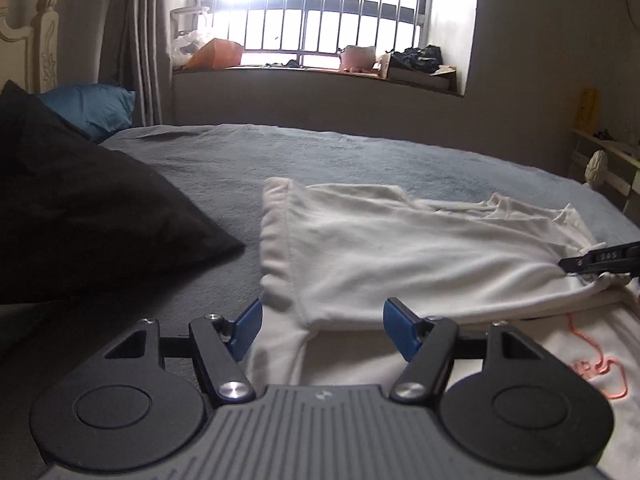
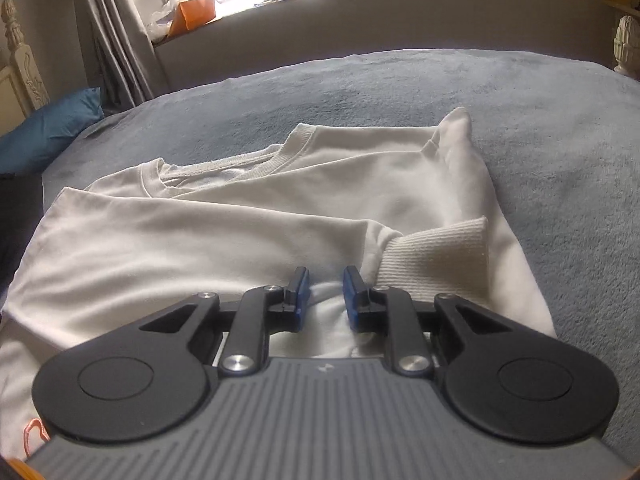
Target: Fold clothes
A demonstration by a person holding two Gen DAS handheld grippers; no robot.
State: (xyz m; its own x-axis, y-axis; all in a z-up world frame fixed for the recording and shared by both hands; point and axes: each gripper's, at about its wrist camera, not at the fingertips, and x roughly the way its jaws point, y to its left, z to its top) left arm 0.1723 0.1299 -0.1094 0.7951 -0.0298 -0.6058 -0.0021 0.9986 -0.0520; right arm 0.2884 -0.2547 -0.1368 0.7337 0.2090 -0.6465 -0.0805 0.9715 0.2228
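Both grippers work over a white sweatshirt [image 2: 248, 232] spread on a grey-blue blanket [image 2: 400, 92] that covers the bed. In the left wrist view, the left gripper [image 1: 322, 330] fills the bottom of the frame with its blue pads [image 1: 248, 330] set wide apart; a folded edge of the sweatshirt [image 1: 400, 248] lies between and just beyond them, and neither pad presses on the cloth. Pink-orange stitching [image 1: 596, 364] shows on the fabric at the lower right of that frame. At the right edge, the tip of the right gripper [image 1: 600, 260] reaches in, touching a bunched bit of white cloth. In the right wrist view, the right gripper [image 2: 326, 300] sits at bottom centre with its jaws drawn close, a narrow gap left between the blue pads [image 2: 352, 300], and a small hump of white fabric gathered in that gap, so it is pinching the sweatshirt. A ribbed cuff [image 2: 436, 256] lies just right of the fingertips, on top of the body of the garment, and the ribbed neckline [image 2: 248, 160] sits higher, in the middle of the frame. A black pillow [image 1: 80, 200] takes up the left of the left wrist view, with a blue pillow [image 1: 92, 106] behind it. A barred window [image 1: 320, 12] glares at the top, its sill [image 1: 320, 72] cluttered, with a grey curtain [image 1: 132, 40] to its left.
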